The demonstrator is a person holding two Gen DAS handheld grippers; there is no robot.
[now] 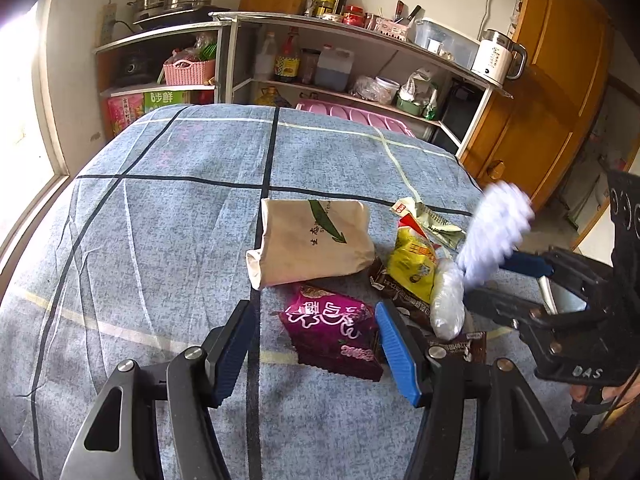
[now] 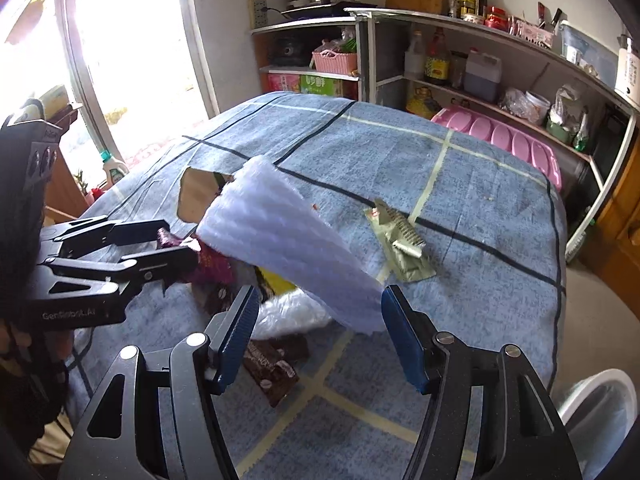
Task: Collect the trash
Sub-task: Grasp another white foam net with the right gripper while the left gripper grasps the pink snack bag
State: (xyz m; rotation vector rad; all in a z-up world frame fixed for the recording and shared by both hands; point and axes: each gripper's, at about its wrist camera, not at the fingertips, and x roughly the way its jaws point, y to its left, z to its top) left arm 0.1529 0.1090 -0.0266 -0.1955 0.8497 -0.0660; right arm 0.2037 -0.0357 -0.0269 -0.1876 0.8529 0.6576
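Observation:
Trash lies in a heap on the blue checked tablecloth. A purple wrapper rests between the wide-apart pads of my left gripper, unpressed. Behind it lies a beige paper bag. To its right are a yellow wrapper, a green wrapper, a brown wrapper and clear plastic. A white foam sheet hangs loose ahead of my right gripper. Its lower corner is near one finger, and the pads do not squeeze it. The foam sheet is blurred.
Metal shelves with bottles, a pink basket and a kettle stand behind the table. A pink rack sits at the far edge, a wooden door to the right, a window to the left. A white bin is near the table's corner.

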